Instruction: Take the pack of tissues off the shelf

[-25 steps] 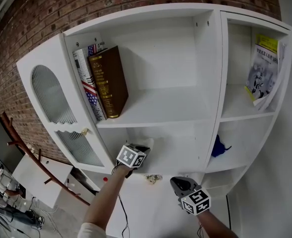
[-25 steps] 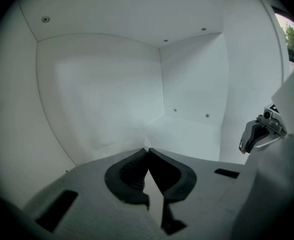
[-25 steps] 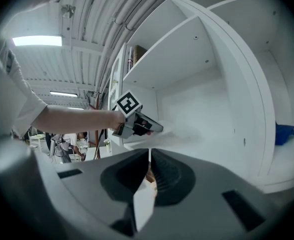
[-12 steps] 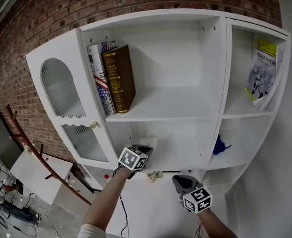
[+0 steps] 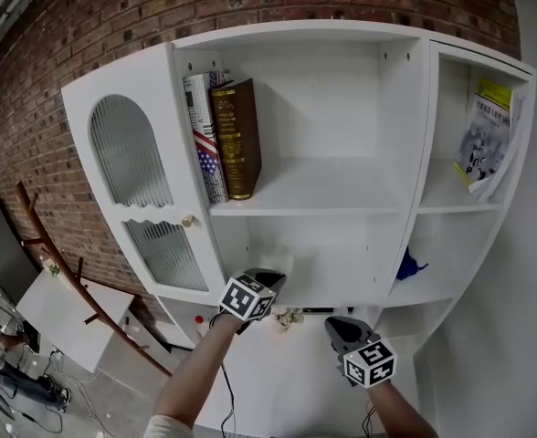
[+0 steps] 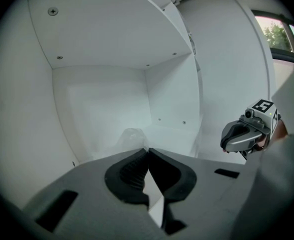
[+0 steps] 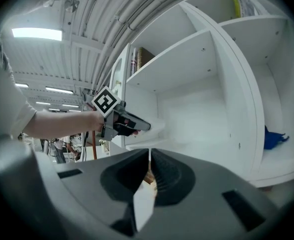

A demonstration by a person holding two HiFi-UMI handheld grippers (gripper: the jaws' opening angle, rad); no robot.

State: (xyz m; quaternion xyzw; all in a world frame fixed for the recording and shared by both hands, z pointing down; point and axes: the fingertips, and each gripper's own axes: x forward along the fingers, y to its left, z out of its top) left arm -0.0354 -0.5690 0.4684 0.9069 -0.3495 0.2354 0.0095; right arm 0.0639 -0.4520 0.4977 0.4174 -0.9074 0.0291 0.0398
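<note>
The pack of tissues is a pale, see-through bundle right at the tips of my left gripper, whose jaws are shut on its near edge. In the right gripper view the pack sticks out white from the left gripper, in front of the lower middle compartment of the white shelf unit. In the head view the left gripper is at that compartment's mouth. My right gripper hangs lower and to the right, jaws shut with nothing held.
Upright books stand on the upper shelf. A magazine leans in the top right compartment, with a blue object below it. A small beige thing lies on the ledge between the grippers. A ribbed-glass door stands at the left.
My left gripper has drawn back a little from the lower compartment, still shut on the pack. The head view has swung left and the right gripper has stayed put.
</note>
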